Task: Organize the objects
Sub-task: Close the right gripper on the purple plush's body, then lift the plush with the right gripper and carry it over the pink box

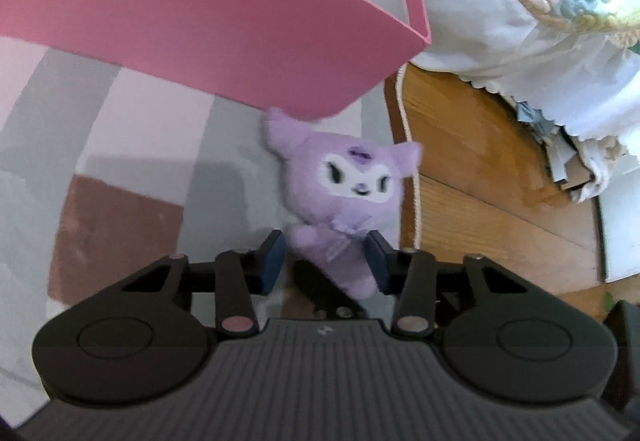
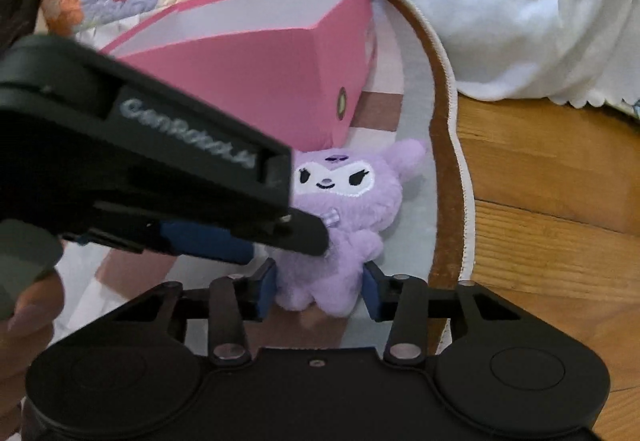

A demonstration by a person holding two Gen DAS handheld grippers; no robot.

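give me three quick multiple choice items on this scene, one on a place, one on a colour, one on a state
1. Where does the purple plush toy lie?
A. on the rug, beside the pink box
B. inside the pink box
C. on the bare wood floor

2. What colour is the inside of the pink box?
A. black
B. white
C. green

3. How do the right gripper's jaws stand?
A. wide open above the box
B. closed on the quilt
C. pressed against the toy's lower body

Key: 1 A, the rug shows under the toy; 2 B, the inner walls are white; 3 C, both pads press its sides.
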